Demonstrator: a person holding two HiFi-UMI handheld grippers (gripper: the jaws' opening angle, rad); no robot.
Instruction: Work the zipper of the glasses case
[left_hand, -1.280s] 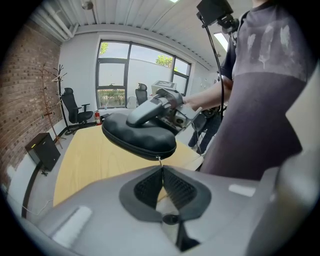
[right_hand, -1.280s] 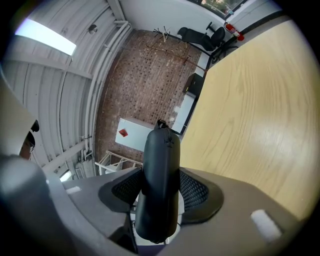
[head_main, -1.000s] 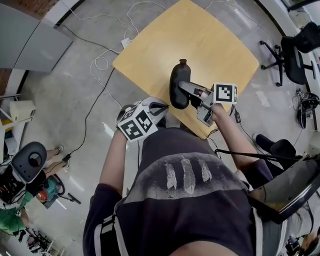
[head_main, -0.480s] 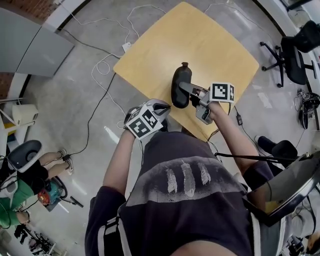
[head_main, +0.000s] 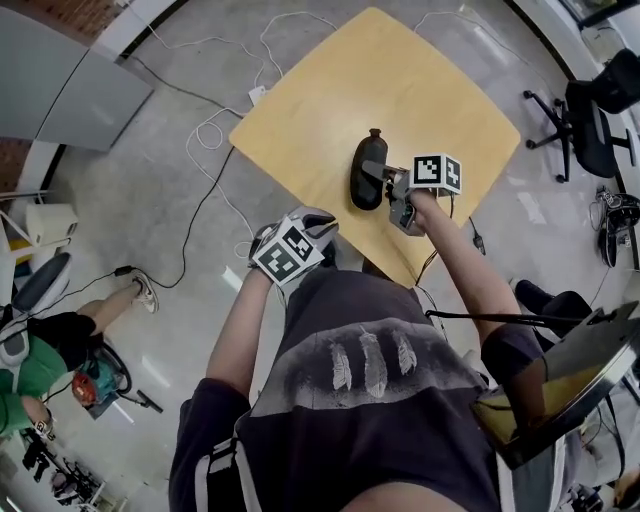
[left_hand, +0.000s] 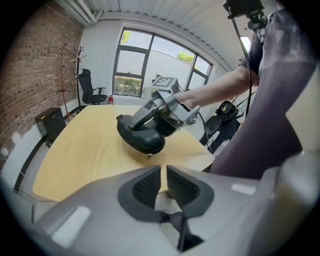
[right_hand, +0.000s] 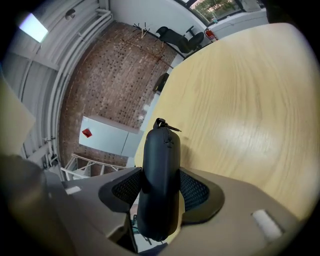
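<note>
The black glasses case (head_main: 367, 175) is clamped edge-on between the pads of my right gripper (head_main: 380, 175), low over the yellow table (head_main: 400, 80). In the right gripper view the case (right_hand: 159, 180) fills the jaws of the right gripper (right_hand: 159, 192), with a small zipper tab (right_hand: 167, 127) at its far end. My left gripper (head_main: 316, 218) hangs off the table's near corner, apart from the case. Its jaws (left_hand: 163, 172) have just been opening; a narrow gap shows with nothing in it. From there the case (left_hand: 142, 135) shows a pull (left_hand: 148, 156) dangling below.
Cables (head_main: 200, 130) trail over the floor left of the table. An office chair (head_main: 590, 110) stands at the right. A seated person (head_main: 40, 350) is at the far left, and a grey cabinet (head_main: 60, 80) at the top left.
The right gripper has sunk toward the table with the case. The left gripper's tips, close to the case's near end before, now sit lower and apart from it.
</note>
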